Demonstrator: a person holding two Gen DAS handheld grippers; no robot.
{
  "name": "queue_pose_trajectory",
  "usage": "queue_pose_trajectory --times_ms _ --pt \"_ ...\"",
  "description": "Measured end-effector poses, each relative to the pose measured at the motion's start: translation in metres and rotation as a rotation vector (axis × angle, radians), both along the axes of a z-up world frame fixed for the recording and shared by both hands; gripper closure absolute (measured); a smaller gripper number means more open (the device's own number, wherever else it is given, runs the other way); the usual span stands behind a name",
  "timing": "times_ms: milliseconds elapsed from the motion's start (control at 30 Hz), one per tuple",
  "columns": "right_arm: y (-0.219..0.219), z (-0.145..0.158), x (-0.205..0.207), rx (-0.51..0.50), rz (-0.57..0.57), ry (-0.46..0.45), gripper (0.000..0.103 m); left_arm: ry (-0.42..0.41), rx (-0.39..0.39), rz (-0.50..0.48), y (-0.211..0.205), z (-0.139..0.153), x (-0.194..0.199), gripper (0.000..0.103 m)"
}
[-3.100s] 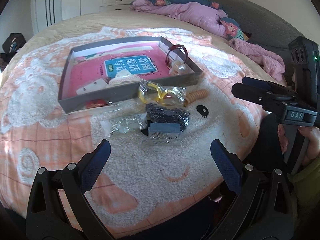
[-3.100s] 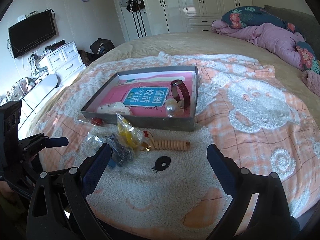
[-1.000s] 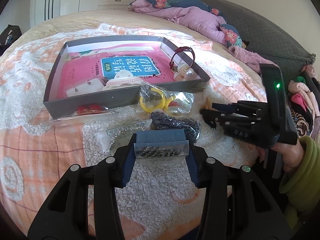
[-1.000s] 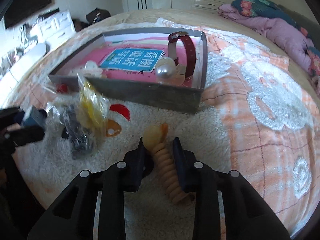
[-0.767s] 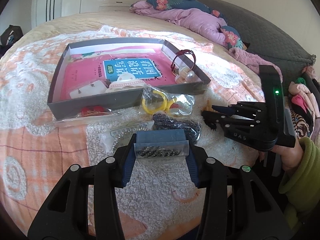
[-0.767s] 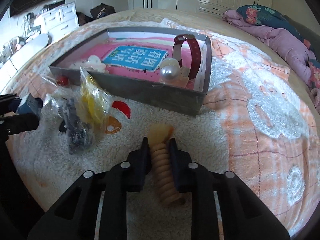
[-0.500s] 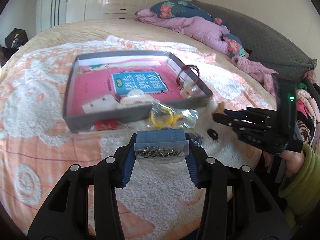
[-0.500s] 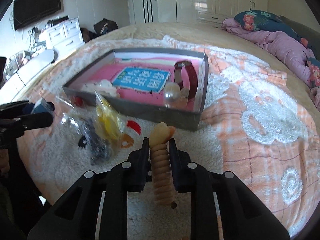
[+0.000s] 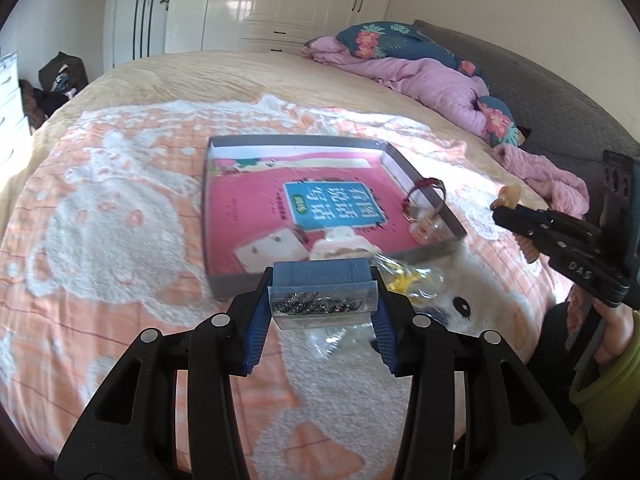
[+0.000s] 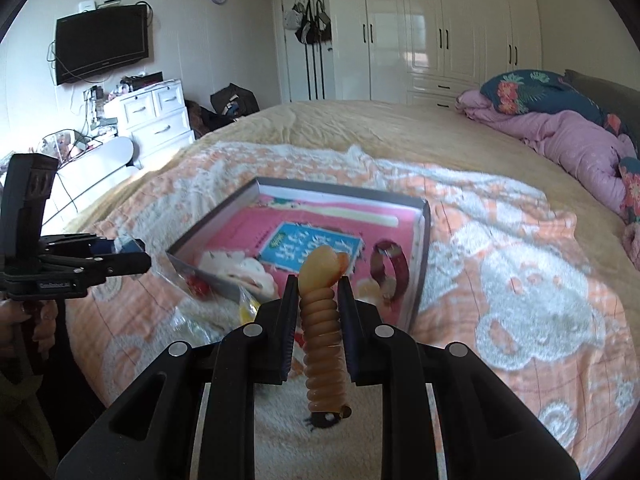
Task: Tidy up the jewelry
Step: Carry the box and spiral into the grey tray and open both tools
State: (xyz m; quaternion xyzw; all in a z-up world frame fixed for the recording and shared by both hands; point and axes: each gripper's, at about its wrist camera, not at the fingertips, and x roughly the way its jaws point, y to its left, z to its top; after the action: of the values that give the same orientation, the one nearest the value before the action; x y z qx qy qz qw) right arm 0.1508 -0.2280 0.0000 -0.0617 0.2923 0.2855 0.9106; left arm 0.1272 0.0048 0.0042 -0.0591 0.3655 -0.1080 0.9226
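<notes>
My left gripper (image 9: 320,300) is shut on a small clear box with a blue lid (image 9: 322,294) holding dark beads, lifted above the bed in front of the grey tray (image 9: 298,142). My right gripper (image 10: 319,300) is shut on a beige spiral hair tie (image 10: 322,328) and holds it up in the air; it also shows in the left wrist view (image 9: 516,216). The tray (image 10: 422,248) holds a pink book (image 9: 256,204), a dark red bracelet (image 10: 390,264), an earring card (image 9: 272,248) and a white piece (image 9: 344,242). Bagged yellow rings (image 9: 404,278) lie by the tray.
The tray rests on an orange and white blanket (image 9: 112,216) over a beige bed. Purple bedding and floral pillows (image 9: 420,76) lie at the far right. A white dresser (image 10: 152,116) and a TV (image 10: 102,42) stand to the left. White wardrobes line the back wall.
Both grippers closed on their items, the left on the bead box and the right on the hair tie, and have lifted them off the blanket, higher now than half a second ago.
</notes>
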Motion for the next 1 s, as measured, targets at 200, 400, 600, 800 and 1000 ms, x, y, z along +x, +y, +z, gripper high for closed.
queue_pose_trajectory --times_ms 200,400,600,800,1000 --pt "0.017 0.014 0.008 0.021 0.035 -0.023 0.084 -0.009 0.02 0.019 0.008 0.008 0.014 0.066" --pt "0.03 0.022 0.019 0.037 0.053 -0.038 0.084 -0.011 0.039 0.03 0.013 0.011 0.033 0.066" --pt "0.039 0.024 0.031 0.04 0.062 -0.042 0.084 0.003 0.047 0.03 0.014 0.007 0.048 0.066" --pt "0.045 0.019 0.041 0.042 0.067 -0.03 0.084 0.012 0.05 0.027 0.013 0.003 0.059 0.066" --pt "0.05 0.012 0.051 0.041 0.072 -0.014 0.084 0.02 0.06 0.025 0.012 -0.003 0.071 0.066"
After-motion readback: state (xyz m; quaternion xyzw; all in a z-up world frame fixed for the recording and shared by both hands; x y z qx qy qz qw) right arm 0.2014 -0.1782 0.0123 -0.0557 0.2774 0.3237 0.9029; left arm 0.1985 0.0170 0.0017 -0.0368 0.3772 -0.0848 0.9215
